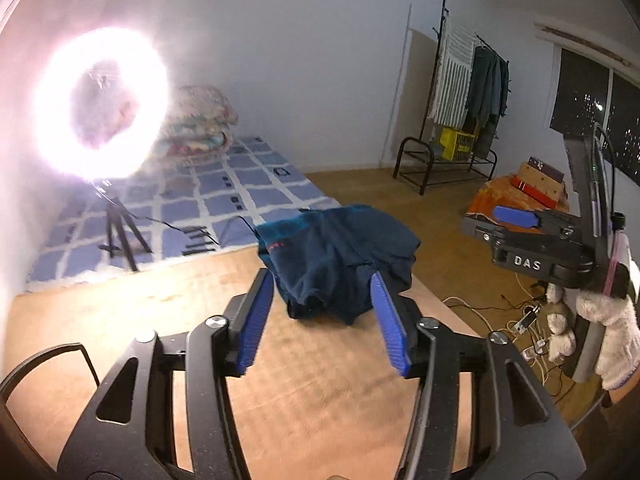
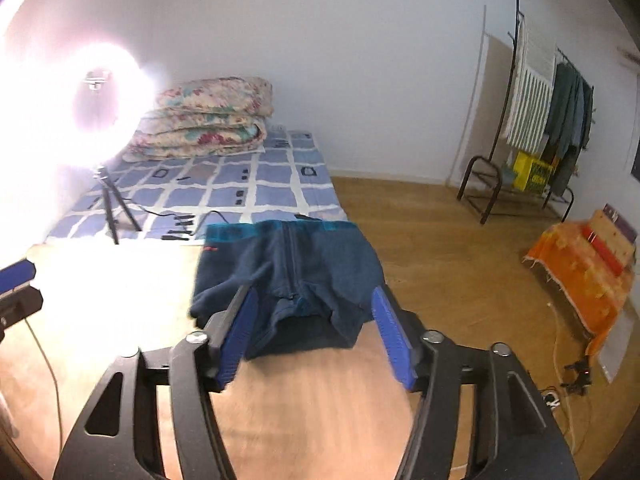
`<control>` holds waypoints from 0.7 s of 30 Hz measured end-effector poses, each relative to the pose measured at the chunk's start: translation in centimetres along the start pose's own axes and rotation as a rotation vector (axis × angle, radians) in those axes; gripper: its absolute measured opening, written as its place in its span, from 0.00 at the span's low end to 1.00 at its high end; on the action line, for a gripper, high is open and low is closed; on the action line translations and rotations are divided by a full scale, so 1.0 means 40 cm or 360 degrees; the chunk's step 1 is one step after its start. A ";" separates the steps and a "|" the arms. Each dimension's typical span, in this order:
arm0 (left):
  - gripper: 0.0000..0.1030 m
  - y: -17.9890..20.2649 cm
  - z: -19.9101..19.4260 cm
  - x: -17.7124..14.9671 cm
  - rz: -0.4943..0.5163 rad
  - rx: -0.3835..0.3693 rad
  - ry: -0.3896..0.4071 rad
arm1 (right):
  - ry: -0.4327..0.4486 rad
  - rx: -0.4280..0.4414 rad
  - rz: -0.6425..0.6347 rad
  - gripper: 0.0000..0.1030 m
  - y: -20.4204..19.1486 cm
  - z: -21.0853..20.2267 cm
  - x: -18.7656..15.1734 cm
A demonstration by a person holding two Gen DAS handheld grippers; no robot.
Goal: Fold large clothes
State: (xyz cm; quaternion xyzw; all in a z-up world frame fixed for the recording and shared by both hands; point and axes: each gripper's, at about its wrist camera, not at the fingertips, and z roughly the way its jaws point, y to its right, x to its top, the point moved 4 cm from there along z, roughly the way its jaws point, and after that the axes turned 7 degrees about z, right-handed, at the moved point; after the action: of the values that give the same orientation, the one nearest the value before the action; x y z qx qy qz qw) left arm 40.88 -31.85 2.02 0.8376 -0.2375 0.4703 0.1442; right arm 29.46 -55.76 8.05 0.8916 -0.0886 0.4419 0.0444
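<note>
A dark blue jacket with a teal hem (image 1: pixel 340 256) lies bunched on a wooden table (image 1: pixel 168 320), near its far right corner. It also shows in the right wrist view (image 2: pixel 292 276), its zip running down the middle. My left gripper (image 1: pixel 322 300) is open and empty just short of the jacket's near edge. My right gripper (image 2: pixel 314 312) is open and empty, its blue fingers either side of the jacket's near edge. The right gripper also shows in the left wrist view (image 1: pixel 520 220), held off to the right in a white-gloved hand.
A bright ring light on a tripod (image 1: pixel 102 104) stands at the far left. Behind the table is a bed with a blue checked cover (image 2: pixel 256 188) and folded quilts (image 2: pixel 208 116). A clothes rack (image 2: pixel 540 120), an orange-covered box (image 2: pixel 584 264) and floor cables (image 1: pixel 528 320) are at the right.
</note>
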 end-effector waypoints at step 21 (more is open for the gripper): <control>0.90 0.038 -0.363 -0.131 -0.0008 0.0175 0.0045 | 0.0070 0.0088 0.0181 0.79 -0.090 -0.294 -0.183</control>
State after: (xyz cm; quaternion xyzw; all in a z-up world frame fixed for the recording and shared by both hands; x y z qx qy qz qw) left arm 27.31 -25.01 5.06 0.8381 -0.2073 0.4940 0.1025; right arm 16.65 -49.52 9.34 0.8760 -0.1259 0.4656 -0.0035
